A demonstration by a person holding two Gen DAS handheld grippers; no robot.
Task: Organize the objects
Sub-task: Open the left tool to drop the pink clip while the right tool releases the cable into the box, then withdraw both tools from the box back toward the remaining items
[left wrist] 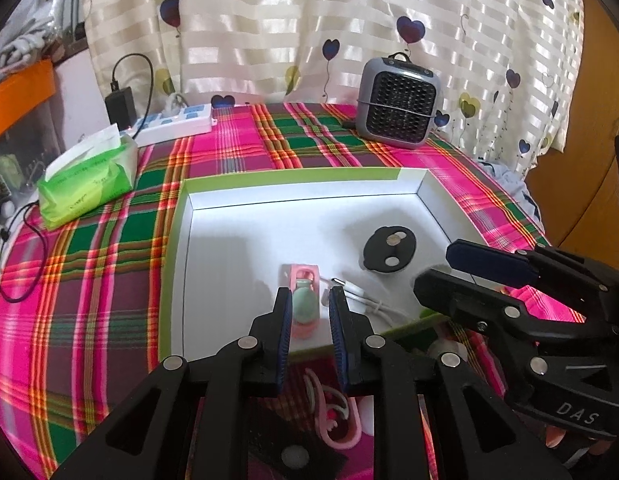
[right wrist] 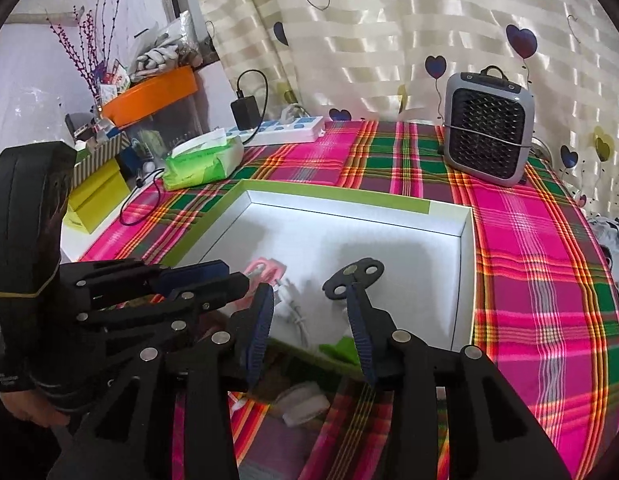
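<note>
Nearest the lens: left gripper (left wrist: 308, 334), jaws parted slightly, nothing pinched. A pink plastic clip holder with a pale green egg-shaped piece (left wrist: 303, 304) is seen lying in the white, green-rimmed cardboard box (left wrist: 269, 176), straight ahead between the pads, its long axis running along the fingers. Right gripper (right wrist: 309, 326): jaws spread, empty, hovering above the box's near rim. The flat black three-magnet plate (right wrist: 354, 279) is shown just beyond it; white coiled cable (right wrist: 295, 312) beside. The left is judged nearer the holder. Only the left view shows the pink looped item (left wrist: 333, 412) outside the box.
</note>
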